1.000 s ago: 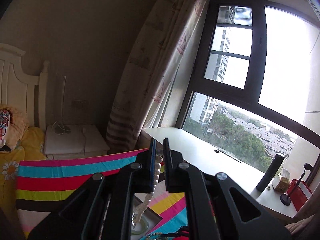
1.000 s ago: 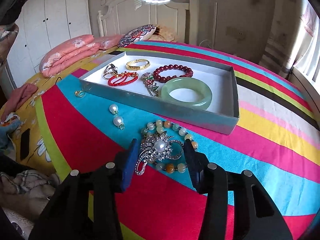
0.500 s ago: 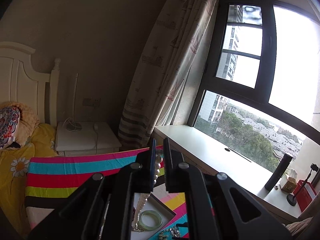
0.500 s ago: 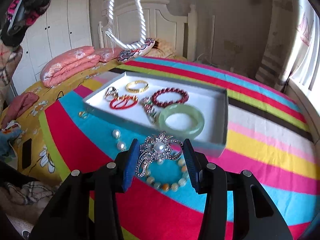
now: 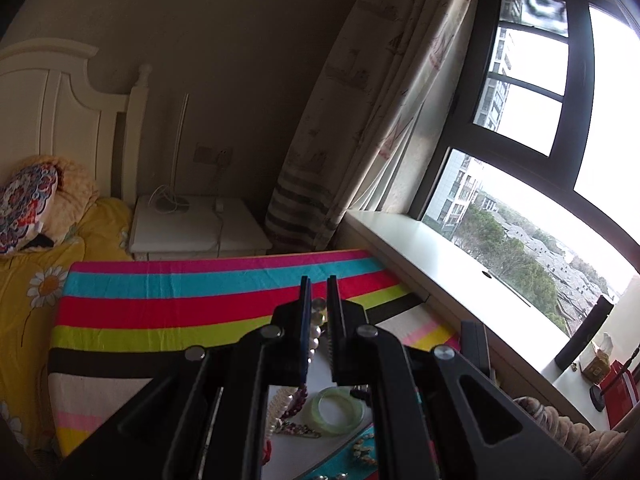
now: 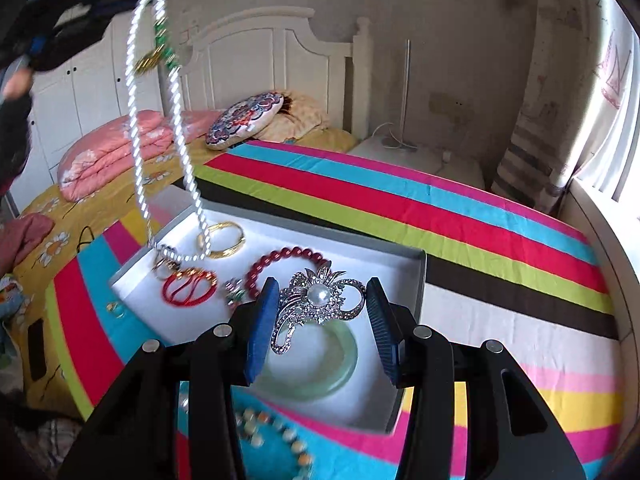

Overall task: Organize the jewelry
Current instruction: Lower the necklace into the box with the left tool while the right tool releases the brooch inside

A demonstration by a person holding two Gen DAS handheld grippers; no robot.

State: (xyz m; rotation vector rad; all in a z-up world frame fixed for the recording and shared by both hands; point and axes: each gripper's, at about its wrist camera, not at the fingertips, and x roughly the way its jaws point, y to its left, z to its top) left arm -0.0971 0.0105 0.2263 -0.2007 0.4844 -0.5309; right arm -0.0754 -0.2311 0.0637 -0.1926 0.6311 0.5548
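While the right tongs (image 6: 320, 312) pinch a silver rhinestone brooch (image 6: 318, 304) with a pearl at its centre between their blue pads, the brooch hangs above the near half of a shallow white jewelry tray (image 6: 418, 276), directly over a pale green jade bangle (image 6: 320, 376) lying inside it. A dark red bead bracelet (image 6: 280, 258) lies in the tray just behind the brooch. Toward the tray's far left corner are a gold bangle (image 6: 224, 240), a red cord ornament (image 6: 188, 286) and a small green-and-silver piece (image 6: 236, 292).

A long pearl necklace (image 6: 172, 128) dangles from above the tray's left side, with its lowest loop reaching the tray's far left corner beside the gold bangle. Its upper end is gripped by the left tongs (image 5: 318, 312), which are pressed together on the strand; in the left wrist view, pearls show in the narrow gap between the tongs' tips. The tray sits below them.

In front of the tray, a blurred bracelet of pale mixed beads (image 6: 276, 428) lies on the striped cloth (image 6: 440, 208) that carries the tray. This bright cloth covers a bed; behind the tray are a patterned cushion (image 6: 246, 118) and a white headboard (image 6: 280, 52). A curtain (image 5: 360, 120) and window (image 5: 540, 160) are to the tray's right.
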